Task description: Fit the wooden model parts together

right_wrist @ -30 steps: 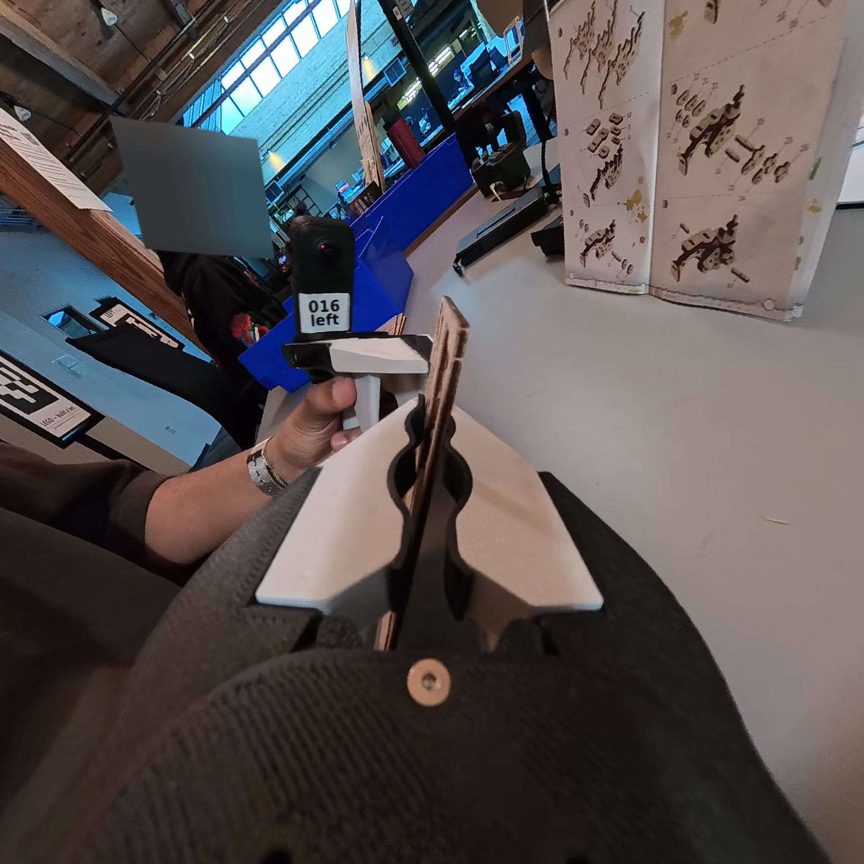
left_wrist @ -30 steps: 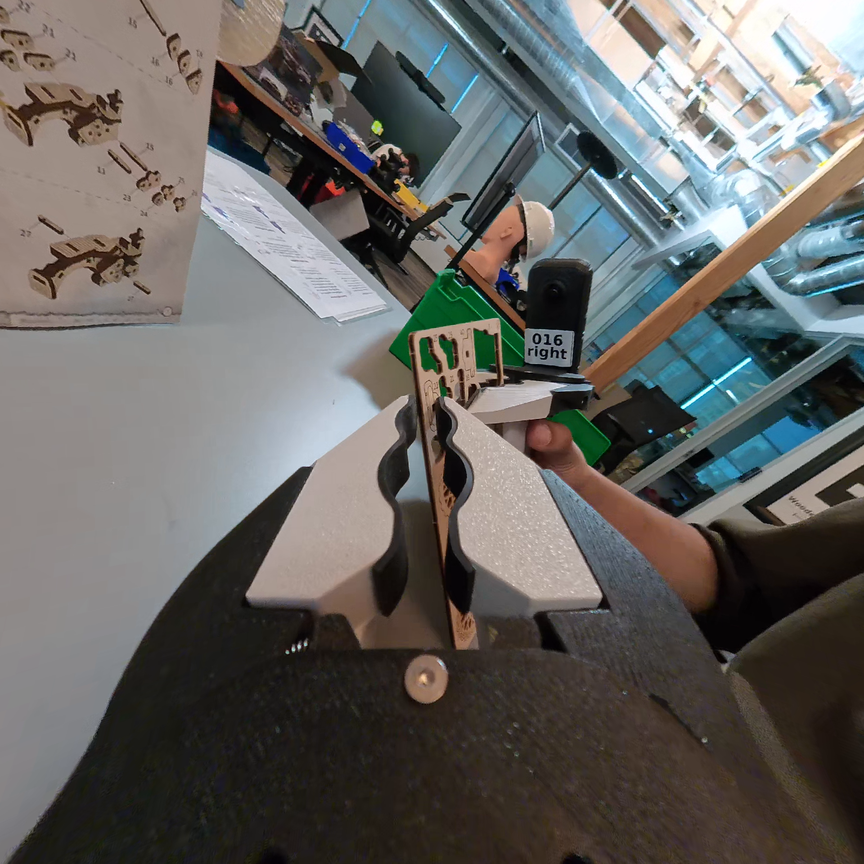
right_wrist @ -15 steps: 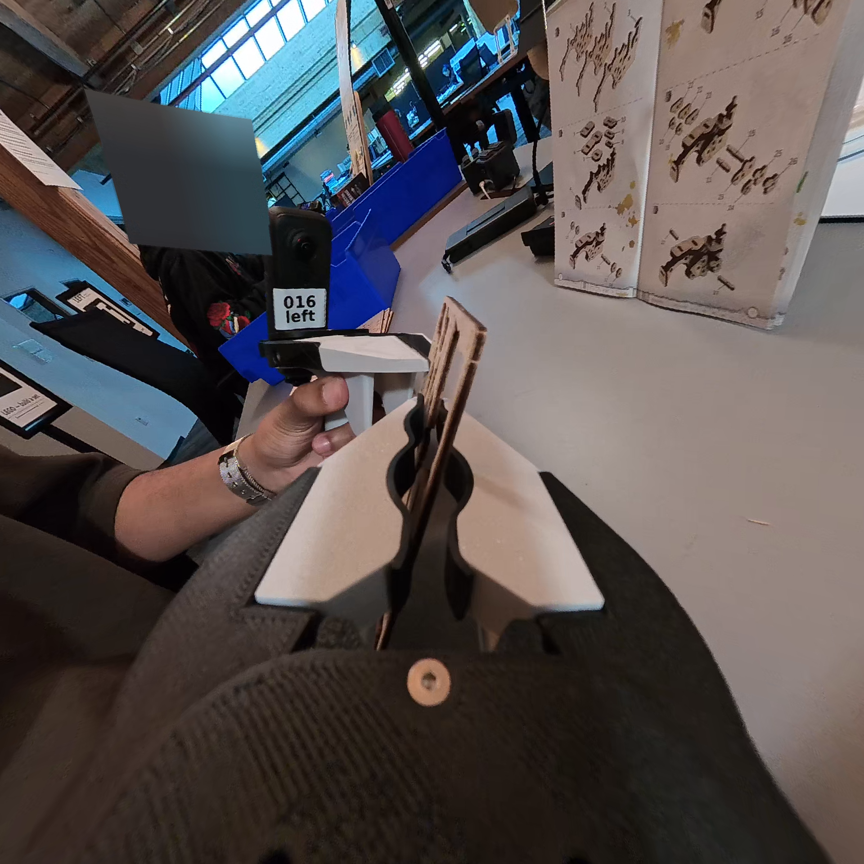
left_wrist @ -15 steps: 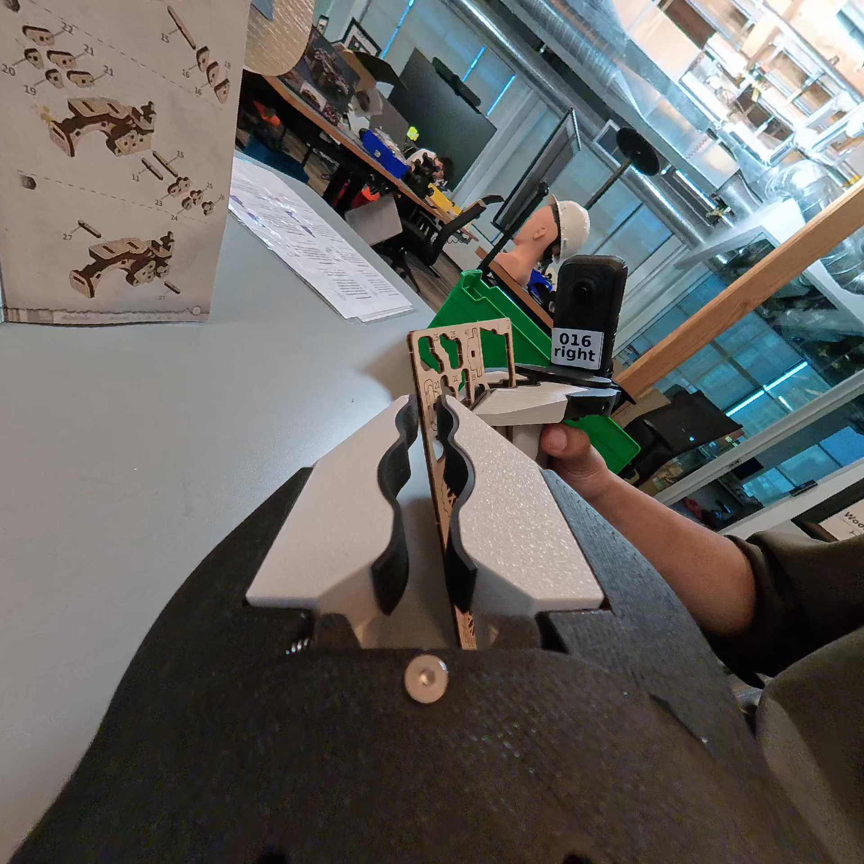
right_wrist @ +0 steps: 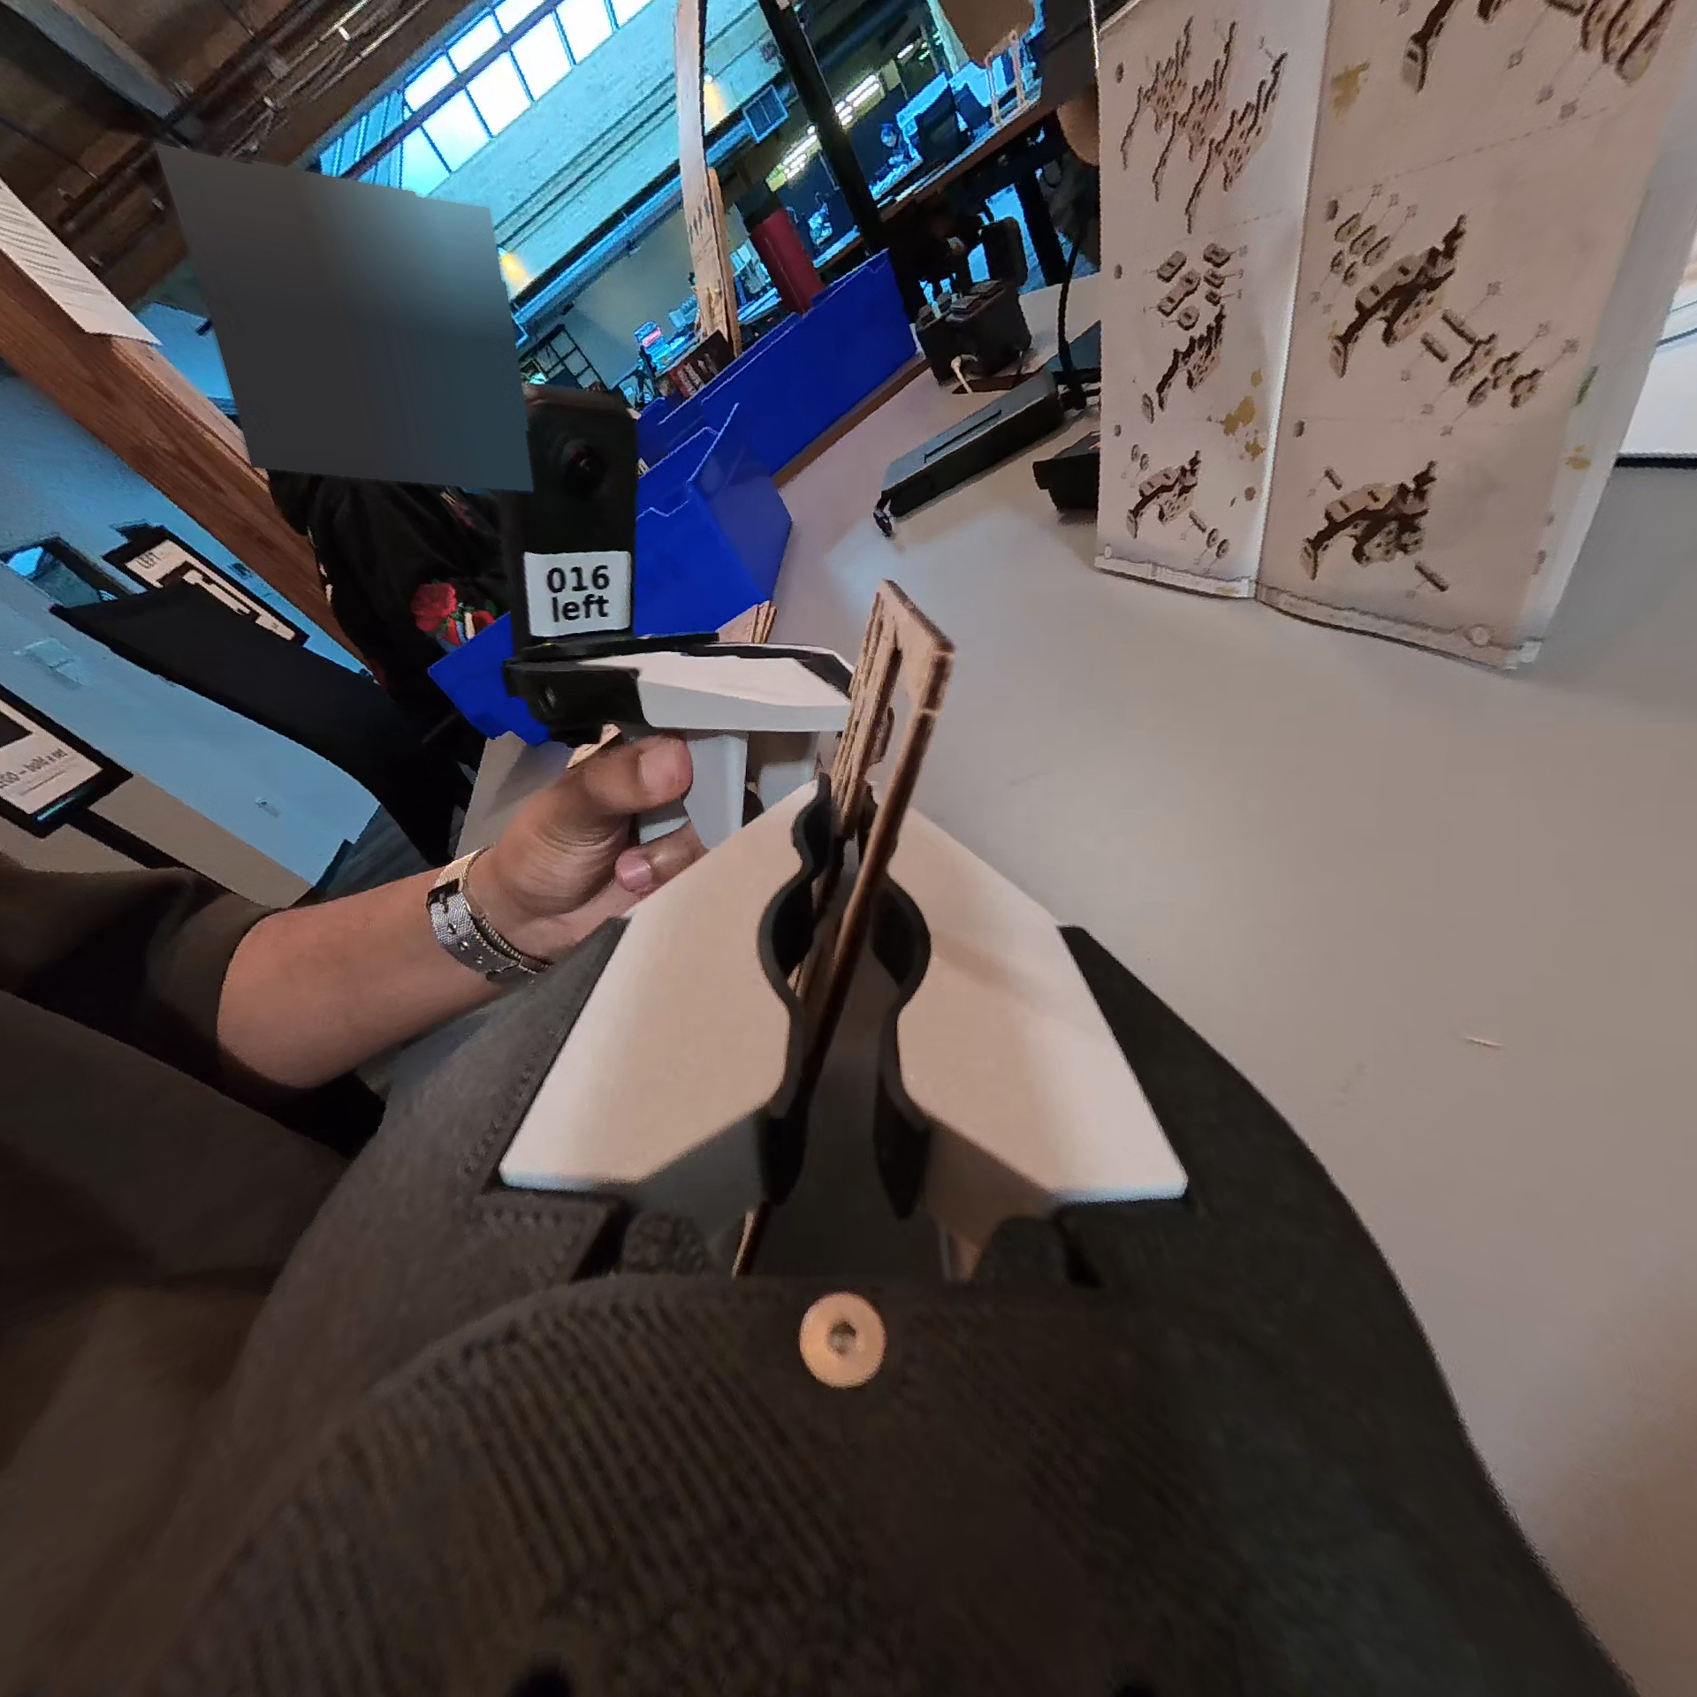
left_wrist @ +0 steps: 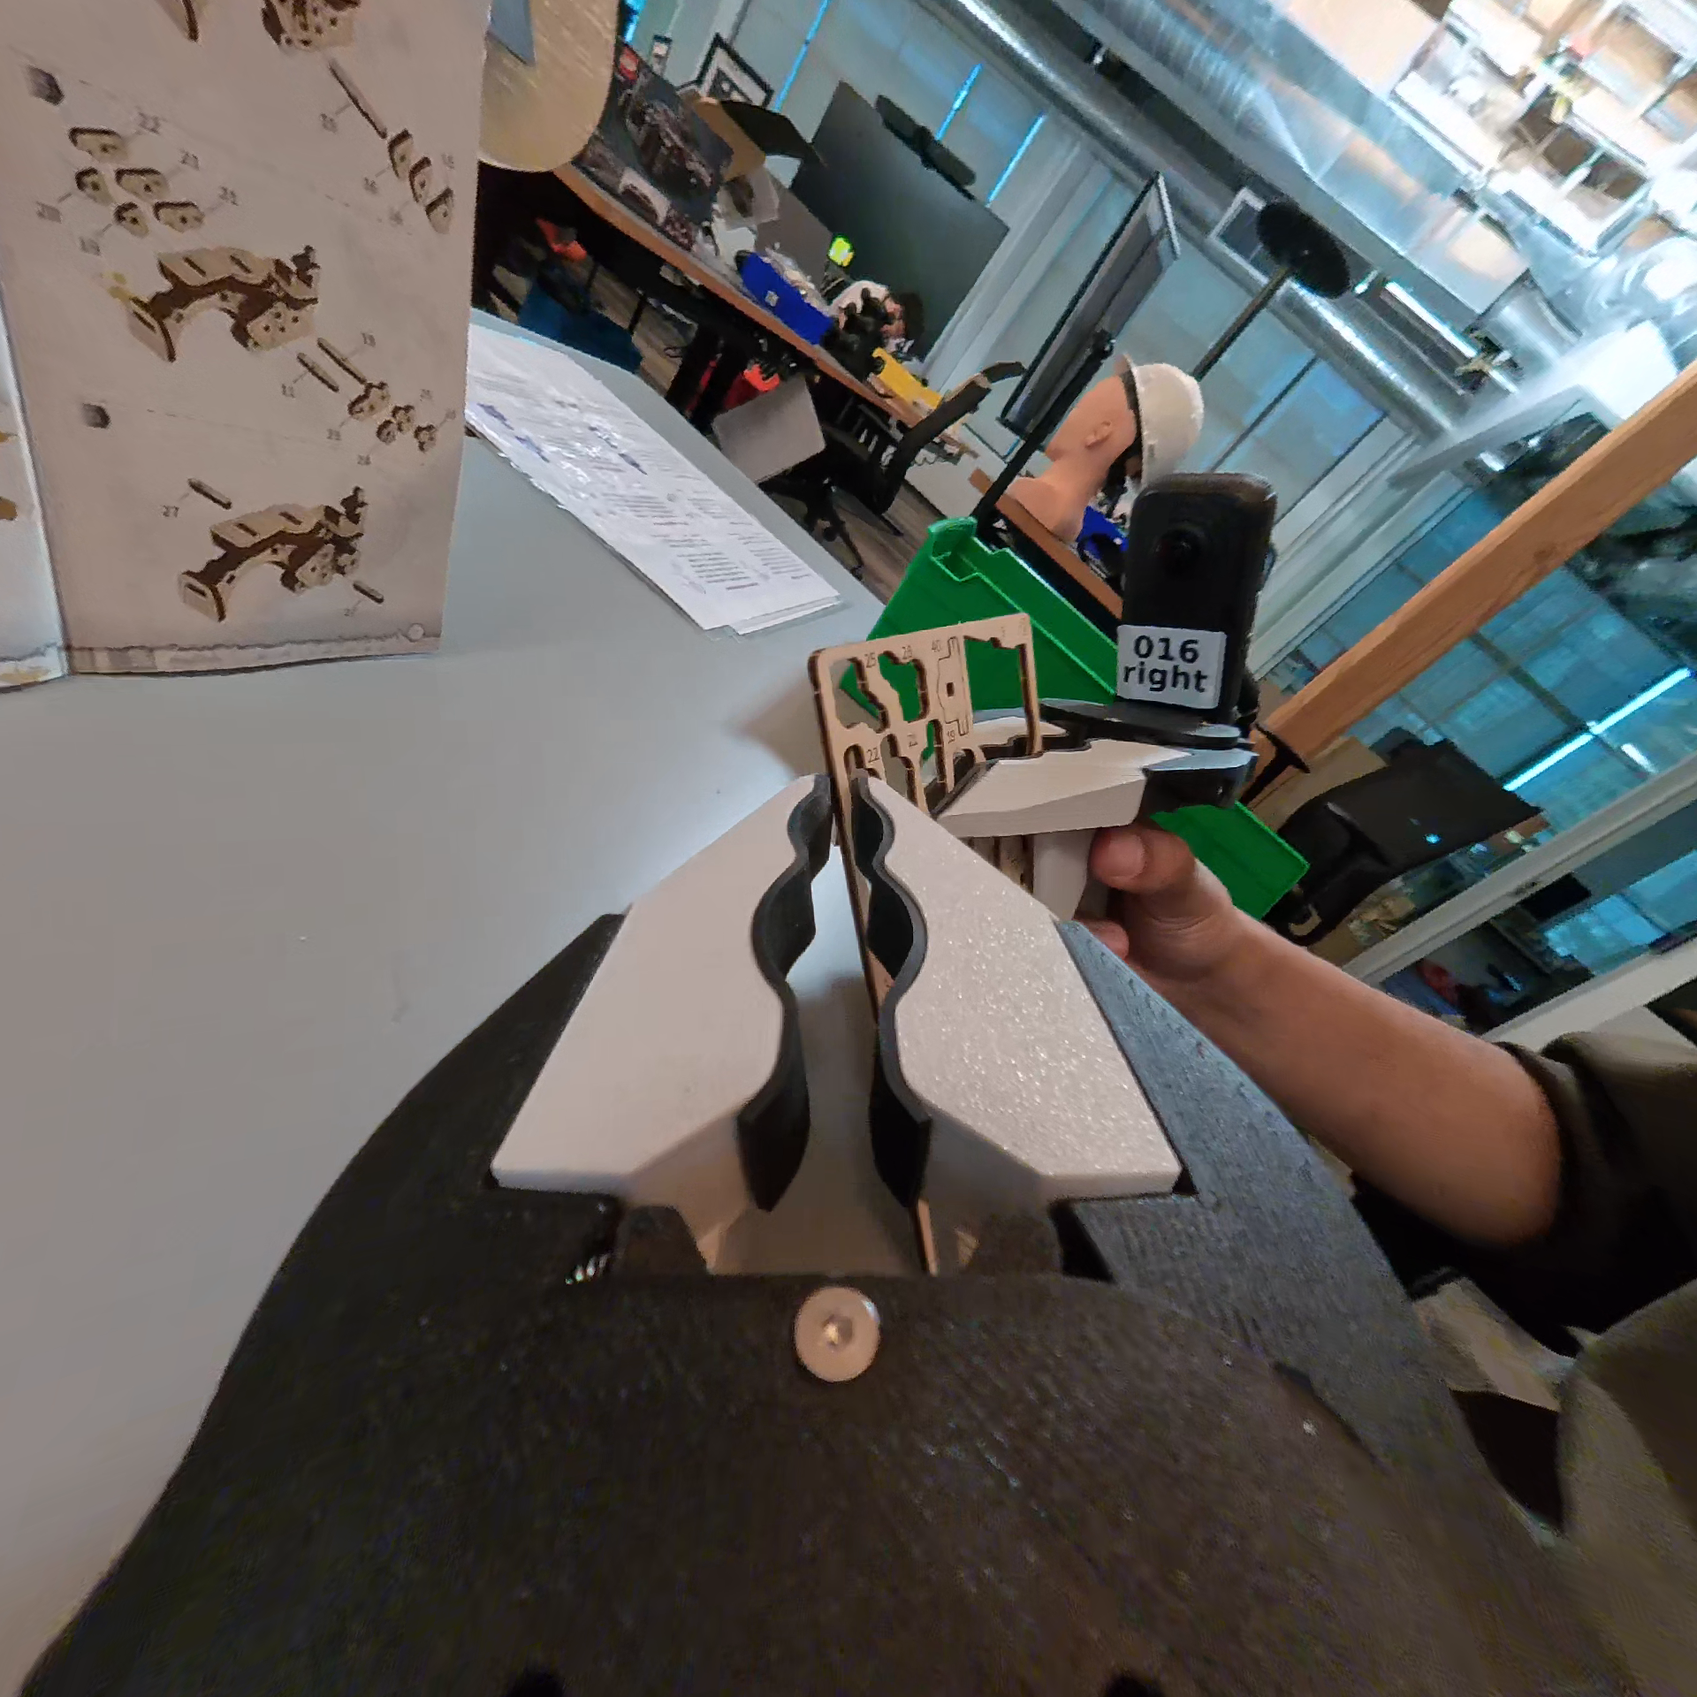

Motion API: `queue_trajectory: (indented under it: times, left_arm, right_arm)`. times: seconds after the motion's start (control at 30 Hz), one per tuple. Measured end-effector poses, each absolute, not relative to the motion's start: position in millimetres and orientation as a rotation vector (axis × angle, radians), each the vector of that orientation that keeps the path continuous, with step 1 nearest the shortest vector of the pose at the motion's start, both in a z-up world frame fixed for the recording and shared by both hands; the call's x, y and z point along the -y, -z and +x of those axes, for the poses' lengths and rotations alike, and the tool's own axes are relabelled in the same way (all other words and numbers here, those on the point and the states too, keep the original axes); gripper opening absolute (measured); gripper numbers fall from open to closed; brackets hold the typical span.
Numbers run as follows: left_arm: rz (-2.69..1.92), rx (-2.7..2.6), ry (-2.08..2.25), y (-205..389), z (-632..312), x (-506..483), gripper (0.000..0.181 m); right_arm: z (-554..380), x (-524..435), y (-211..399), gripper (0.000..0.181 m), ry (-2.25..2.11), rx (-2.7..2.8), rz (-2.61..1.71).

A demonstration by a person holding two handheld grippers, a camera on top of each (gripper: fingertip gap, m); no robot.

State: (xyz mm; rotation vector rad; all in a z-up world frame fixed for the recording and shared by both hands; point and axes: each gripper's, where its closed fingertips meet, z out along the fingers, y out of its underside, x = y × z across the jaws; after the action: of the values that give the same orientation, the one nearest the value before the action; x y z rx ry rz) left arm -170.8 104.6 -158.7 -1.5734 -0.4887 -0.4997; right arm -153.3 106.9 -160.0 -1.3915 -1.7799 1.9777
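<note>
- Since the earlier frames, the thin laser-cut plywood parts sheet has turned: in the right wrist view it was nearly edge-on, and now more of its cut-out face shows. The folded paper instruction sheet with printed assembly diagrams has also shifted in the left wrist view.
- The plywood sheet is held in the air above the grey table, upright, with both tools on it.
- The left gripper has its jaws part-way apart. The sheet lies against the right-hand pad only, with a clear gap to the other pad, so this tool steadies more than it clamps.
- The right gripper has its jaws drawn in around the sheet's edge. The pads appear to pinch it near their tips, so I judge this to be the working hold.
- Risk 1: the thin fretted sheet may crack or shed parts if the 2 tools twist against each other.
- Risk 2: with 1 loose hold, the sheet may pivot or slip out when a part is pressed.
- The left wrist view shows the sheet's face, with empty cut-outs and parts remaining. The right wrist view shows mostly its edge.
- The right wrist view alone shows the blue plastic bins. The left view alone shows a green plastic bin.
</note>
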Motion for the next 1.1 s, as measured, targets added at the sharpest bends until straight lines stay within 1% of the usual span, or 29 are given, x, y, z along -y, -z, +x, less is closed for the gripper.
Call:
queue_trajectory:
  times: [0.03,0.2,1.1]
  left_arm:
    - [-1.563,0.488,0.515,157.9,-170.2,-105.1,0.001]
    - [-1.511,0.493,0.567,152.9,-169.3,-105.2,0.001]
    - [-1.463,0.516,0.659,151.7,-169.3,-104.4,0.001]
  right_arm:
    - [-153.3,-107.1,159.6,0.0,-1.988,1.775,-1.396]
    - [-153.4,-108.0,156.9,0.001,-2.089,1.73,-1.444]
    - [-153.7,-109.0,157.3,0.001,-2.128,1.708,-1.485]
